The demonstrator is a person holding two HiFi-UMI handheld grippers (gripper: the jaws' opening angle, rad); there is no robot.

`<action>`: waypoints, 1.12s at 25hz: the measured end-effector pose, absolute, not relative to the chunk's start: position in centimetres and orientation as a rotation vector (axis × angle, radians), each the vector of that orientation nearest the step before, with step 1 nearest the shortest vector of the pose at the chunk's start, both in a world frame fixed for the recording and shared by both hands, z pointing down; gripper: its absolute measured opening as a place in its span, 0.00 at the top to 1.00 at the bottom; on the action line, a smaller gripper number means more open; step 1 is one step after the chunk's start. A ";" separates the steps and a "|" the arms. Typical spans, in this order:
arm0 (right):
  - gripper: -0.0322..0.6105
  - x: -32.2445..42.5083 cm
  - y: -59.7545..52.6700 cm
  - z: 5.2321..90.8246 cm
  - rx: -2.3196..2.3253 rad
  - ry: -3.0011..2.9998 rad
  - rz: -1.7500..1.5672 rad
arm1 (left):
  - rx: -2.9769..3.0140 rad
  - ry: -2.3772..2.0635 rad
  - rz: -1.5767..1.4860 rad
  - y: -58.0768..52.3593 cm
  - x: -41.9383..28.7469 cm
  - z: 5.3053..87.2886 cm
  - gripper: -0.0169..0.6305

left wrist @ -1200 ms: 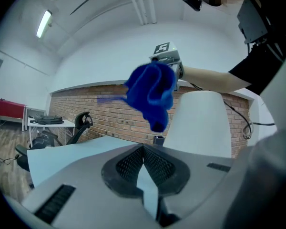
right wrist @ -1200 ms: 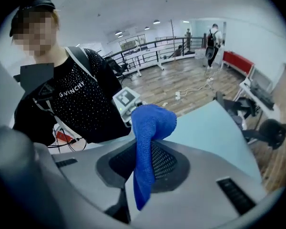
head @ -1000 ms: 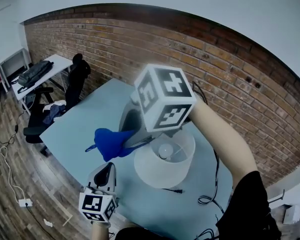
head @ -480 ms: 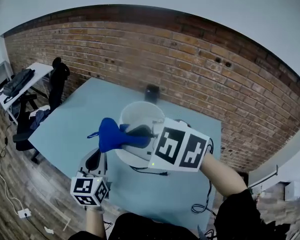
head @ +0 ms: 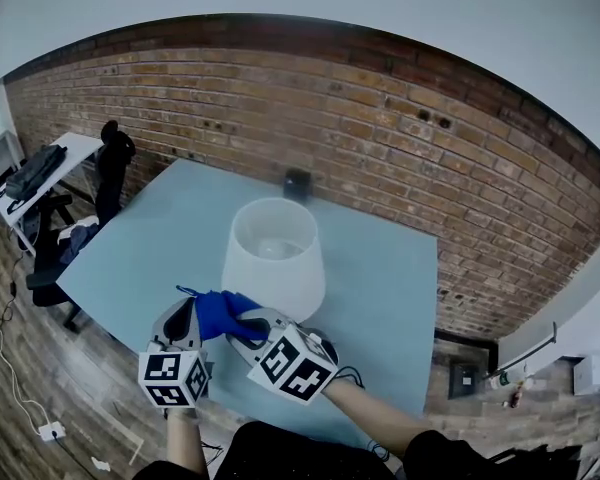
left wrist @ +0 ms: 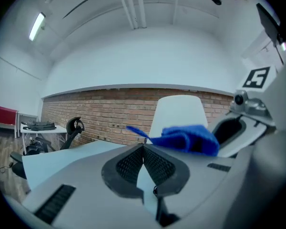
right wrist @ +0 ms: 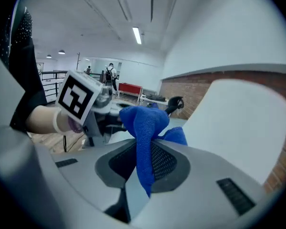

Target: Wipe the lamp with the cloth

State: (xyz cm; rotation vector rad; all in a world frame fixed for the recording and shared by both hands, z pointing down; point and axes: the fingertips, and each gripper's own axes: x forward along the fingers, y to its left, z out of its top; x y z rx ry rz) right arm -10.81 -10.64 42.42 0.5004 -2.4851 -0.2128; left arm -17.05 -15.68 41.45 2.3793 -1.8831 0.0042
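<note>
Cloth (head: 221, 312) clamped in right tool (head: 239, 327) beside lamp (head: 275, 258); left tool (left wrist: 144, 147) together, empty.

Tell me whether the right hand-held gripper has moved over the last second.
Yes. Against the lampshade, the right hand-held gripper went from above its rim down to its near side, holding the blue cloth.

No words, numbers or brand names can be read anywhere. The only printed signs are black-and-white square code patterns, on the white cube (head: 173, 379) of the left hand-held gripper (head: 186, 318) and the white cube (head: 292, 365) of the right hand-held gripper (head: 240, 325).
</note>
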 end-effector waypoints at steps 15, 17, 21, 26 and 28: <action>0.85 -1.4 -12.7 26.1 0.848 -2.718 -0.468 | 2.447 -1.843 0.046 -15.8 -16.3 40.8 0.96; 0.85 -0.4 -13.8 26.3 0.894 -2.678 -0.497 | 2.474 -1.819 0.057 -15.9 -15.2 40.7 0.96; 0.85 0.5 -14.6 30.3 0.954 -2.655 -0.445 | 2.502 -1.777 0.068 -16.1 -13.7 40.9 0.96; 0.85 2.0 -14.1 37.5 0.952 -2.591 -0.315 | 2.513 -1.751 0.106 -16.0 -13.1 41.7 0.96; 0.85 2.1 -13.3 41.2 0.909 -2.543 -0.268 | 2.511 -1.741 0.114 -16.1 -12.9 42.2 0.96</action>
